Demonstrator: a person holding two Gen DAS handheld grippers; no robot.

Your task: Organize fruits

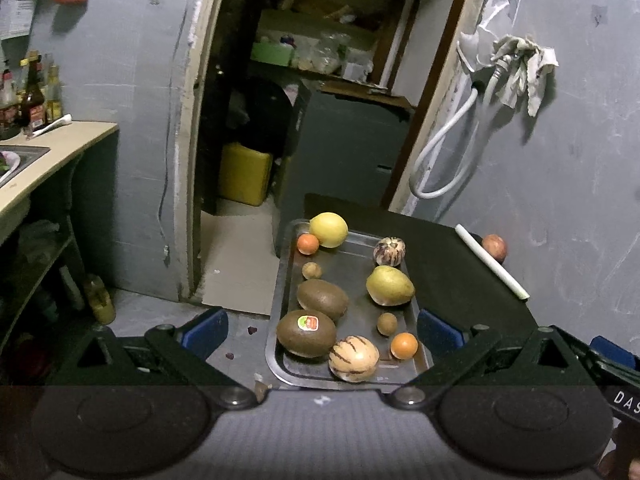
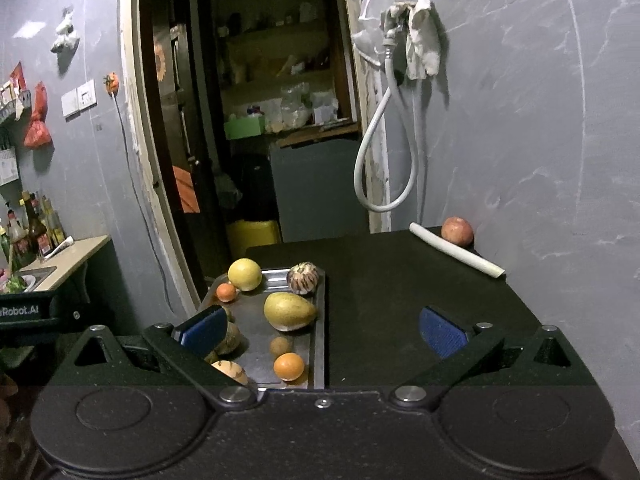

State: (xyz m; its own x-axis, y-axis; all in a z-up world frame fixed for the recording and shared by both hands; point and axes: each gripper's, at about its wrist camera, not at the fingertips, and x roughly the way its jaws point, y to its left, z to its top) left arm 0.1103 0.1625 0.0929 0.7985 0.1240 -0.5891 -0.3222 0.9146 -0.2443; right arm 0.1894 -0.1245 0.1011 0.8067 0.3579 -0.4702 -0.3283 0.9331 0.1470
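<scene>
Left wrist fingers: left gripper [image 1: 320, 330] spread wide, blue ribbed pads [image 1: 206, 330] empty, hovering over the near end of the tray.
Right wrist fingers: right gripper [image 2: 322, 330] equally wide apart, holding nothing, its blue pad [image 2: 442, 336] over bare table right of the tray.
Tray: shallow metal tray [image 1: 352, 246], shiny, rounded corners, at the left edge of the table [image 1: 460, 272].
Table: matte black top.
Fruits on tray: two fuzzy brown kiwis, the near one [image 1: 306, 338] with a small sticker I cannot read; striped pale melon [image 1: 354, 358]; two small oranges; smooth yellow lemon [image 1: 329, 229] at the far end; yellow-green mango [image 1: 390, 285].
Beyond tray: reddish apple [image 2: 457, 231] at the table's far right corner, touching a white rolled tube [image 2: 456, 255].
Writing: "Robot.AI" on the dark housing left of the tray, "DAS" on the housing to its right.
</scene>
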